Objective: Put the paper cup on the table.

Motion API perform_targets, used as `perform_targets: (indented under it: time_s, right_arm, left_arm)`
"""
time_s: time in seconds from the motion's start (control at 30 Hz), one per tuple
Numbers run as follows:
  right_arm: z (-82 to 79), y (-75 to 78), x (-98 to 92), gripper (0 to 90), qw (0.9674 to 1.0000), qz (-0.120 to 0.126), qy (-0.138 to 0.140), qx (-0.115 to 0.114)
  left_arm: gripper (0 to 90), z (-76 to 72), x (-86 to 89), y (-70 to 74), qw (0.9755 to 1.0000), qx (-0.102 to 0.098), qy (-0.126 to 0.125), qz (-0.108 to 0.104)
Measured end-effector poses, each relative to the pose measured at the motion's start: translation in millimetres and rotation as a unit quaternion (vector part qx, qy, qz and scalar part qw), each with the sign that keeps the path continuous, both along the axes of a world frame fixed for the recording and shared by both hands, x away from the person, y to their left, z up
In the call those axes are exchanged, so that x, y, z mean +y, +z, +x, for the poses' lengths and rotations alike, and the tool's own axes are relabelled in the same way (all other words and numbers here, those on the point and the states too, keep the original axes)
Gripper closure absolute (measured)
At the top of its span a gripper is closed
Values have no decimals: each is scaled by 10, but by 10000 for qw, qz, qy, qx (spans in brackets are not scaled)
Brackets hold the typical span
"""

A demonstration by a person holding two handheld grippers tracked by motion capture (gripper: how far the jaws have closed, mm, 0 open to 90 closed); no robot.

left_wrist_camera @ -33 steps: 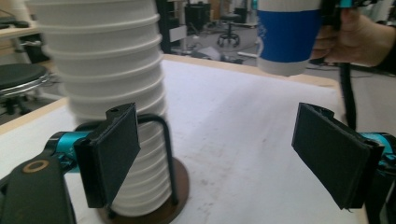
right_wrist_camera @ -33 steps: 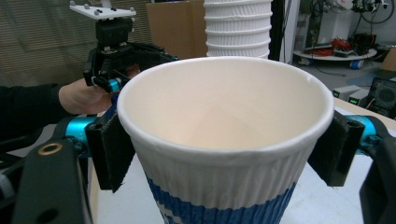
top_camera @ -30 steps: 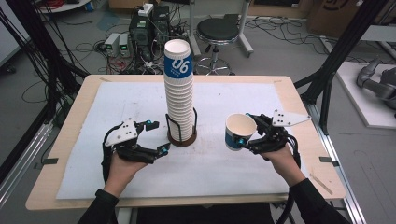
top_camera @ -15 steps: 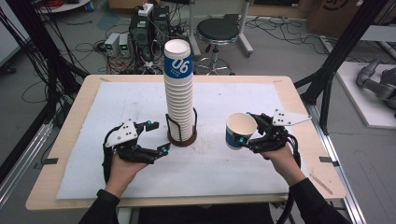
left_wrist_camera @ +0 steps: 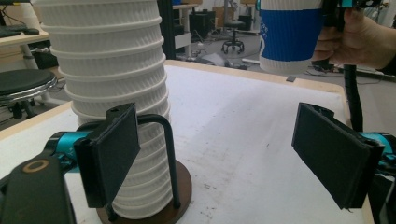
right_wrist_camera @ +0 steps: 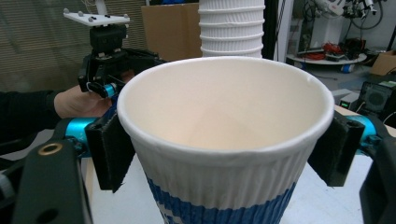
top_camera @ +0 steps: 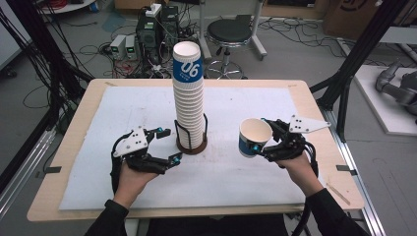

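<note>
**Cup held at right of centre, stack in holder at centre**

My right gripper (top_camera: 259,147) clamps the white ribbed paper cup with a blue band (top_camera: 253,137), held above the table at right of centre in the high view; its base is cut off in the right gripper view. My left gripper (top_camera: 164,145), lower left of centre, stands wide with nothing between its jaws, just beside the tall stack of white ribbed paper cups (top_camera: 189,103) in the dark wire holder (top_camera: 192,142). The stack's top is cut off in the left gripper view.
</note>
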State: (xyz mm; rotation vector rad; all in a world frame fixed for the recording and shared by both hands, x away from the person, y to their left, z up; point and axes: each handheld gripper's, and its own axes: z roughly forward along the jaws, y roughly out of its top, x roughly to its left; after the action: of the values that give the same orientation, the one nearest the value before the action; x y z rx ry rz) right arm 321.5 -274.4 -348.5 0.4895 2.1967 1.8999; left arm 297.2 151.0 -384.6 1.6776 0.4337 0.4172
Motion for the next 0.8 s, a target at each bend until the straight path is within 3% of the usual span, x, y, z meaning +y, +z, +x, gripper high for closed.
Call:
perform_targets:
  time_s: [0.8]
  right_arm:
    - [13,59,-82,211,9998,63,-188,-92]
  left_arm:
    - [152,3,41,-22,9999,51,150,20]
